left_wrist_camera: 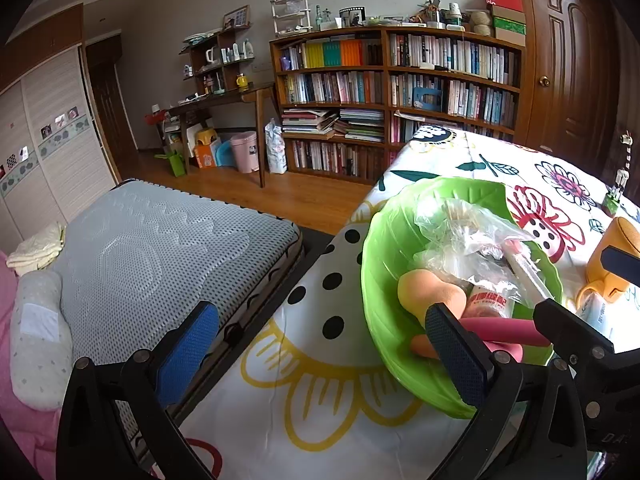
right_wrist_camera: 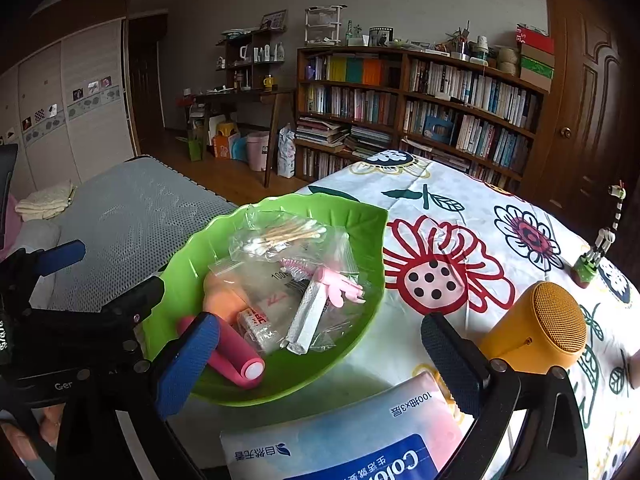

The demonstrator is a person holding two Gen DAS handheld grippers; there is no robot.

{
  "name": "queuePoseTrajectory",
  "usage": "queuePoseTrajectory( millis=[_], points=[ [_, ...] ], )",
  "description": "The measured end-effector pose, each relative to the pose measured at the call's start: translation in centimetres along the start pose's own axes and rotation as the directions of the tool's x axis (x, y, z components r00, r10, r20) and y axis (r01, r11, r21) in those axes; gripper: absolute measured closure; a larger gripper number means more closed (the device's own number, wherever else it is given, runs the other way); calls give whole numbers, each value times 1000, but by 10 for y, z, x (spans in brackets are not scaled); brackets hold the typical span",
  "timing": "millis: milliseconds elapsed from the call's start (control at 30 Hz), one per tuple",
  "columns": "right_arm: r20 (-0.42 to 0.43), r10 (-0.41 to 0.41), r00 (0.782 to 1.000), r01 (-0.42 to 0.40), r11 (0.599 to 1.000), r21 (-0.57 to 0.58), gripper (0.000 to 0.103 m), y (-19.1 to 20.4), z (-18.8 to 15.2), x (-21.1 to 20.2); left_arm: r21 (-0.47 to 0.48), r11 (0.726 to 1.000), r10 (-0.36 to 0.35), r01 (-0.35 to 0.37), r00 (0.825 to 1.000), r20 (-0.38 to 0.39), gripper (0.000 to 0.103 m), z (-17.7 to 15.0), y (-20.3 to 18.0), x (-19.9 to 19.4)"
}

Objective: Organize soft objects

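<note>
A green leaf-shaped bowl [left_wrist_camera: 384,248] [right_wrist_camera: 180,264] sits on the flower-print tablecloth [right_wrist_camera: 440,216]. It holds an orange makeup sponge [right_wrist_camera: 222,300] [left_wrist_camera: 428,290], a pink roller [right_wrist_camera: 236,356] [left_wrist_camera: 504,330], a bag of cotton swabs [right_wrist_camera: 288,236], a white wrapped stick [right_wrist_camera: 308,316] and other small bagged items. A soft tissue pack [right_wrist_camera: 340,440] lies at the table's near edge, under my right gripper [right_wrist_camera: 320,364], which is open above it and the bowl's near rim. My left gripper [left_wrist_camera: 320,356] is open at the bowl's left rim, with nothing between its pads.
A yellow hair-dryer-like device [right_wrist_camera: 548,324] [left_wrist_camera: 616,256] lies right of the bowl. A small giraffe figurine [right_wrist_camera: 600,244] stands at the table's right edge. A bed with a grey mattress [left_wrist_camera: 160,240] is close on the left. Bookshelves [left_wrist_camera: 396,92] and a desk line the far wall.
</note>
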State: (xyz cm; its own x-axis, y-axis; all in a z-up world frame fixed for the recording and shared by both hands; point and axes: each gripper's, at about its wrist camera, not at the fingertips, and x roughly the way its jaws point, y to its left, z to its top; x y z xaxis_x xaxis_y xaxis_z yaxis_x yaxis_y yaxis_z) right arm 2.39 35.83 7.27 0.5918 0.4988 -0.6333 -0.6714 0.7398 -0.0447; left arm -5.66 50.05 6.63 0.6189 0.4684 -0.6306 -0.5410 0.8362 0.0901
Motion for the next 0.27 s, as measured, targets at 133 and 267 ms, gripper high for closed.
queuePoseTrajectory(
  millis=[133, 267],
  points=[
    [3, 6, 1000, -6, 1000, -8, 0, 2, 0, -2, -4, 1000, 4, -4, 1000, 1, 0, 0, 1, 2],
    [-6, -1, 1000, 1, 1000, -23, 0, 5, 1, -1, -5, 1000, 4, -4, 1000, -2, 0, 0, 1, 2]
  ],
)
